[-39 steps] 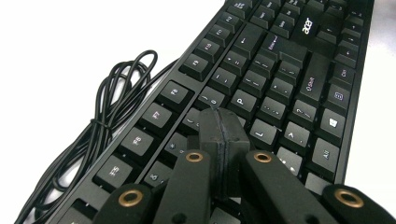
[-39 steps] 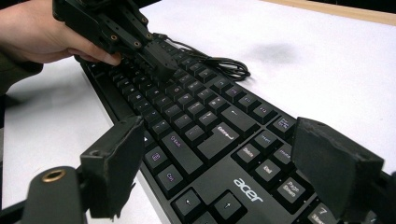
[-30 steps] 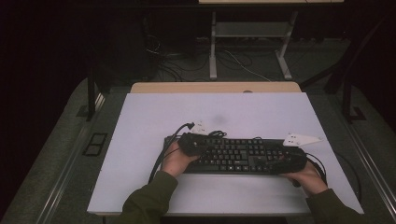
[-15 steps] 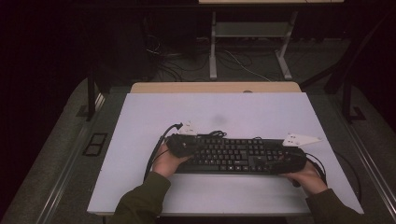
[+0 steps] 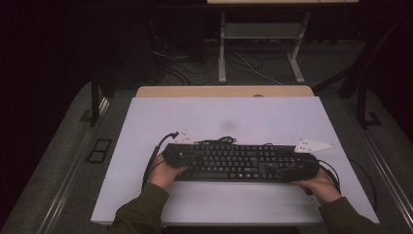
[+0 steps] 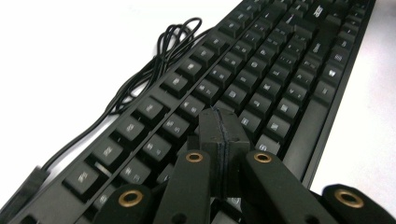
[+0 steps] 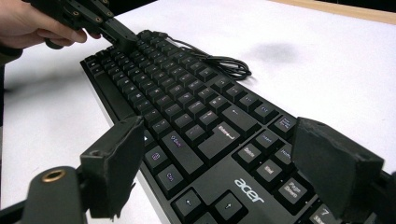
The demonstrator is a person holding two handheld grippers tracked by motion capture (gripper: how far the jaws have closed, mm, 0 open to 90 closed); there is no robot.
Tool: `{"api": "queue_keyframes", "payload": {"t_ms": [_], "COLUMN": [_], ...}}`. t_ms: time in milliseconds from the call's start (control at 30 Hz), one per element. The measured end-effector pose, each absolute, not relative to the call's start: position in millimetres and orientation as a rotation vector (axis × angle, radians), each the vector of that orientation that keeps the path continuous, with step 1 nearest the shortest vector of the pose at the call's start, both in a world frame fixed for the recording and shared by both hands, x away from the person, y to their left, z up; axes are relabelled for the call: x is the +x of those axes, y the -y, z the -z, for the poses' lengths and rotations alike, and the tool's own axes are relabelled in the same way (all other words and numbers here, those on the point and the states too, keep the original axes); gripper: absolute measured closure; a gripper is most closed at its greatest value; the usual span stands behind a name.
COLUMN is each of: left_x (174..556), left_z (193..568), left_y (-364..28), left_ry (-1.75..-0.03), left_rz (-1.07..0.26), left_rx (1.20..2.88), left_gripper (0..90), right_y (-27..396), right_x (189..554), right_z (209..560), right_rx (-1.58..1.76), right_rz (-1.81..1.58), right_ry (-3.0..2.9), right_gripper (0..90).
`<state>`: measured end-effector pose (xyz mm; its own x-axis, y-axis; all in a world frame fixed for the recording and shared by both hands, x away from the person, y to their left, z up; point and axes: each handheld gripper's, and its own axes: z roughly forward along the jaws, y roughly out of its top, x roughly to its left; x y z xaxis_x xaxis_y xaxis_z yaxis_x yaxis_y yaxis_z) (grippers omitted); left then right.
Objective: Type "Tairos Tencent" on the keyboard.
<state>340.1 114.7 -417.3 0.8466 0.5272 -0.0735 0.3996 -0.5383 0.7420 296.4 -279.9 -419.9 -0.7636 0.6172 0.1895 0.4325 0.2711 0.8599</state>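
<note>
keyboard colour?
Black, with pale key legends; the keyboard shows best in the right gripper view.

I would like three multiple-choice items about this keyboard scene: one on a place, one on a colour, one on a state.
1. Where does the keyboard's coiled cable lie?
A. on the table behind the keyboard
B. on top of the keys
C. on the floor

2. What colour is the keyboard?
A. white
B. black
C. red

3. How do the jaws of the left gripper stand?
A. wide open
B. closed on the cable
C. pressed together, with nothing between them

Answers:
1. A, the coil rests on the white table just beyond the keyboard's far edge.
2. B, case and keys are black in every view.
3. C, the left gripper view shows both pads meeting above the keys.
</note>
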Motion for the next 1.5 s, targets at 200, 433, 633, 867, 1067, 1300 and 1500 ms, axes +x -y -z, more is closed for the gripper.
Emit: {"api": "queue_keyframes", "payload": {"t_ms": [200,433,633,867,1067,1300,1500], "left_x": [344,349,351,351,351,351,350], "left_z": [422,427,428,429,430,432,428], "left_y": [-117,-114,-113,-113,-112,-111,-112], "left_ry": [-0.691,-0.692,-0.696,-0.694,-0.695,-0.693,-0.686], "left_rz": [-0.208,-0.207,-0.204,-0.204,-0.201,-0.197,-0.211], "left_rx": [2.208,2.217,2.221,2.228,2.229,2.241,2.234], "left_gripper": [88.8,88.8,88.8,88.8,88.8,88.8,88.8], "right_y": [279,279,279,279,280,280,280], "right_x": [296,297,296,296,296,296,296], "right_z": [420,420,420,420,420,420,420], "right_rx": [0.985,0.989,0.984,0.984,0.984,0.983,0.975], "right_rz": [-1.498,-1.498,-1.497,-1.496,-1.496,-1.496,-1.497], "right_ry": [-2.353,-2.351,-2.354,-2.354,-2.352,-2.352,-2.349], "right_gripper": [17.0,17.0,17.0,16.9,17.0,17.0,17.0]}}
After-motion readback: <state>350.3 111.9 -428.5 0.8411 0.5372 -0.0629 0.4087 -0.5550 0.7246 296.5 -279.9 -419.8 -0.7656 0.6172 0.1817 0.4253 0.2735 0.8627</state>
